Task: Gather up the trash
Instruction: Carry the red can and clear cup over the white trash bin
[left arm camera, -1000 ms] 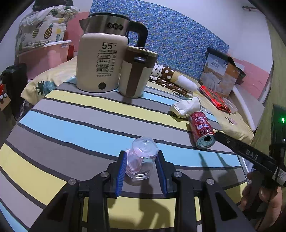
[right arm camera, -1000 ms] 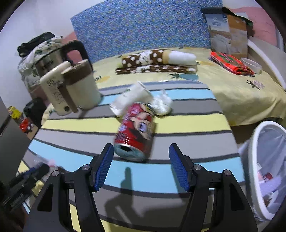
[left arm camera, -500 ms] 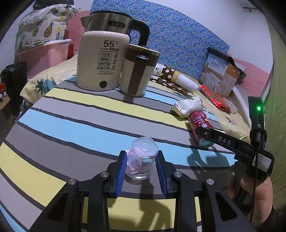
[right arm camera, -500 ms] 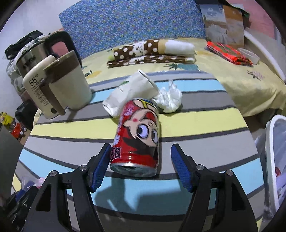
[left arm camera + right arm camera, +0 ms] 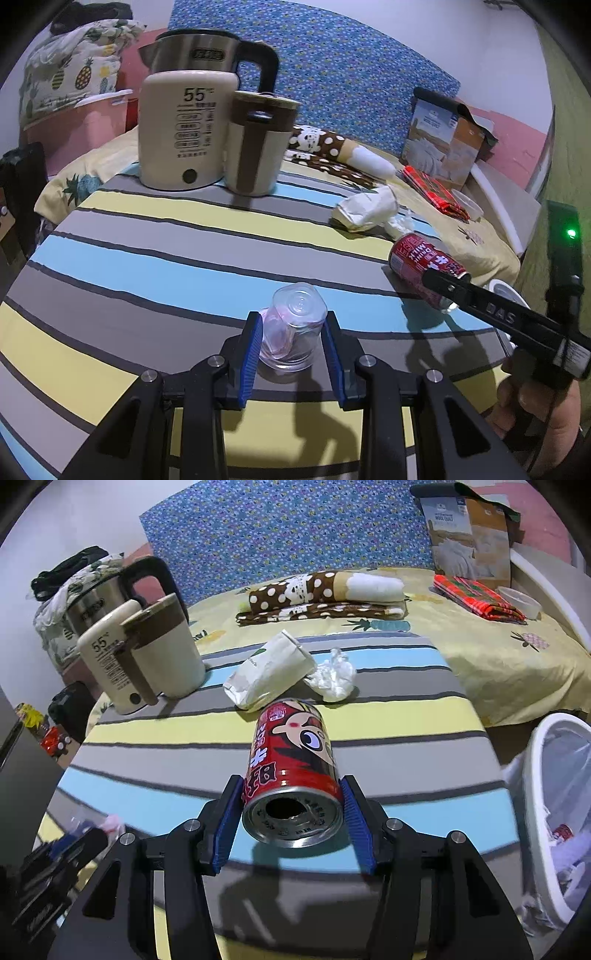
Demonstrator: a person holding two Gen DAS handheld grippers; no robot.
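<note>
A clear plastic cup (image 5: 293,326) with pink paper inside sits between the blue pads of my left gripper (image 5: 291,345), which is shut on it, on the striped tablecloth (image 5: 166,258). A red cartoon drink can (image 5: 293,771) lies on its side, open end toward the camera. My right gripper (image 5: 293,812) has closed around it, pads touching both sides. The can (image 5: 424,267) and the right gripper's finger (image 5: 480,306) also show in the left wrist view. A white paper bag (image 5: 267,674) and a crumpled tissue (image 5: 332,679) lie beyond the can.
A white bin (image 5: 554,812) with a liner and trash stands off the table's right edge. A cream kettle (image 5: 188,125) and a brown-and-cream mug (image 5: 256,144) stand at the table's far side. A bed with a folded dotted blanket (image 5: 325,594) is behind.
My right gripper has moved forward over the can and narrowed from wide open to gripping its sides. My left gripper has stayed shut on the cup, barely moving.
</note>
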